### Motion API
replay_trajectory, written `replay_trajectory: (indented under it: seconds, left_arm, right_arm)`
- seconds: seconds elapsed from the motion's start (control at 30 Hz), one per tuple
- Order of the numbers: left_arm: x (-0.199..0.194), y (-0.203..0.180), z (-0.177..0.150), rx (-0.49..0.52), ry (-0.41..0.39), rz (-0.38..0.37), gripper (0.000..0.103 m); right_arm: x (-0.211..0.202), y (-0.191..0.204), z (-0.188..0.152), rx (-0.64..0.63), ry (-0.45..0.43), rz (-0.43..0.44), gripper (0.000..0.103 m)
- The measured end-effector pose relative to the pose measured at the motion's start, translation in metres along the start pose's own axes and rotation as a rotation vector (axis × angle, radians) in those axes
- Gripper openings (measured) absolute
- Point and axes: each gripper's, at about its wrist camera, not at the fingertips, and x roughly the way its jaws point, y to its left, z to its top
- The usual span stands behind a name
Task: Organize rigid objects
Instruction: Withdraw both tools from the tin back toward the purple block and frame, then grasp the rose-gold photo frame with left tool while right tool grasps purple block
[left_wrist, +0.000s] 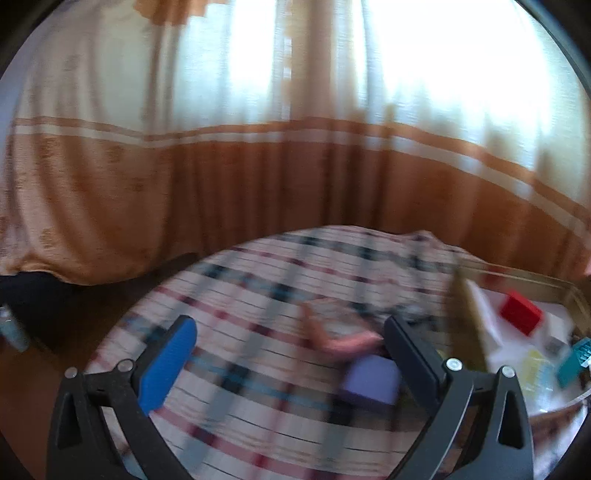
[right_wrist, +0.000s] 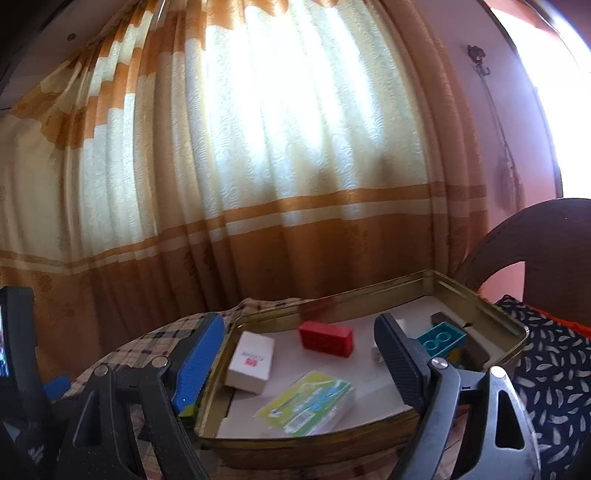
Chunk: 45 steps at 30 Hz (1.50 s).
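The left wrist view is blurred. My left gripper (left_wrist: 291, 350) is open over a checked tablecloth (left_wrist: 258, 406), with nothing held. A purple block (left_wrist: 371, 382) lies on the cloth just inside its black right finger (left_wrist: 413, 362). Beyond the block lies a flat pink-edged object (left_wrist: 340, 328). My right gripper (right_wrist: 299, 354) is open and empty at the near side of a gold tin (right_wrist: 332, 306). In the tin lie a red block (right_wrist: 327, 338), a white box (right_wrist: 251, 360), a green-yellow packet (right_wrist: 308, 402) and a teal brick (right_wrist: 441, 339).
Orange and cream curtains hang close behind the table. A dark chair back (right_wrist: 535, 240) and a patterned cushion (right_wrist: 546, 369) are right of the tin. A black device (right_wrist: 14, 350) shows at the left edge. The tin (left_wrist: 517, 280) sits at the cloth's right.
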Motion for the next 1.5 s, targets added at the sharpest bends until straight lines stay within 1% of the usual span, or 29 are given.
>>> replay_trajectory:
  seconds: [0.17, 0.27, 0.37, 0.47, 0.6, 0.63, 0.67, 0.73, 0.8, 0.9, 0.93, 1.03, 1.07, 1.1, 1.2, 1.27, 1.33, 1.5]
  left_arm:
    - [0.011, 0.026, 0.006, -0.014, -0.003, 0.087, 0.103]
    - [0.017, 0.042, 0.007, -0.049, 0.008, 0.105, 0.103]
    - [0.019, 0.052, 0.008, -0.063, 0.007, 0.129, 0.103]
    - [0.023, 0.064, 0.009, -0.087, 0.006, 0.15, 0.103]
    - [0.03, 0.077, 0.008, -0.14, 0.044, 0.141, 0.103]
    - [0.031, 0.079, 0.008, -0.15, 0.05, 0.138, 0.103]
    - [0.031, 0.081, 0.007, -0.159, 0.051, 0.135, 0.103]
    - [0.03, 0.081, 0.007, -0.162, 0.05, 0.132, 0.103]
    - [0.03, 0.079, 0.006, -0.153, 0.049, 0.131, 0.103]
    - [0.03, 0.077, 0.006, -0.141, 0.046, 0.128, 0.103]
    - [0.03, 0.077, 0.007, -0.141, 0.046, 0.128, 0.103]
    - [0.03, 0.08, 0.007, -0.154, 0.049, 0.126, 0.103]
    - [0.03, 0.081, 0.007, -0.159, 0.05, 0.125, 0.103]
    - [0.03, 0.082, 0.007, -0.163, 0.051, 0.124, 0.103]
    - [0.032, 0.084, 0.007, -0.176, 0.054, 0.123, 0.103]
    - [0.033, 0.086, 0.006, -0.187, 0.06, 0.121, 0.103]
    - [0.033, 0.088, 0.006, -0.198, 0.062, 0.125, 0.103]
    - [0.034, 0.096, 0.005, -0.239, 0.066, 0.133, 0.103]
  right_arm:
    - [0.006, 0.009, -0.003, -0.004, 0.045, 0.03, 0.085]
    - [0.01, 0.019, -0.006, -0.019, 0.078, 0.056, 0.085]
    - [0.009, 0.038, -0.009, -0.088, 0.079, 0.092, 0.085]
    - [0.007, 0.051, -0.012, -0.123, 0.08, 0.147, 0.085]
    - [0.012, 0.071, -0.017, -0.185, 0.115, 0.199, 0.084]
    - [0.014, 0.075, -0.018, -0.191, 0.135, 0.224, 0.076]
    - [0.018, 0.078, -0.019, -0.2, 0.155, 0.238, 0.063]
    - [0.025, 0.083, -0.021, -0.206, 0.202, 0.267, 0.054]
    - [0.035, 0.085, -0.025, -0.177, 0.277, 0.316, 0.053]
    - [0.051, 0.089, -0.034, -0.137, 0.413, 0.372, 0.054]
    - [0.052, 0.092, -0.036, -0.142, 0.425, 0.382, 0.054]
    - [0.048, 0.103, -0.038, -0.182, 0.422, 0.412, 0.054]
    - [0.048, 0.106, -0.04, -0.186, 0.436, 0.423, 0.054]
    - [0.052, 0.11, -0.044, -0.179, 0.47, 0.43, 0.054]
    - [0.063, 0.114, -0.05, -0.165, 0.549, 0.422, 0.052]
    - [0.066, 0.118, -0.051, -0.178, 0.558, 0.41, 0.052]
    - [0.075, 0.127, -0.054, -0.196, 0.595, 0.385, 0.052]
    - [0.095, 0.13, -0.061, -0.156, 0.668, 0.327, 0.052]
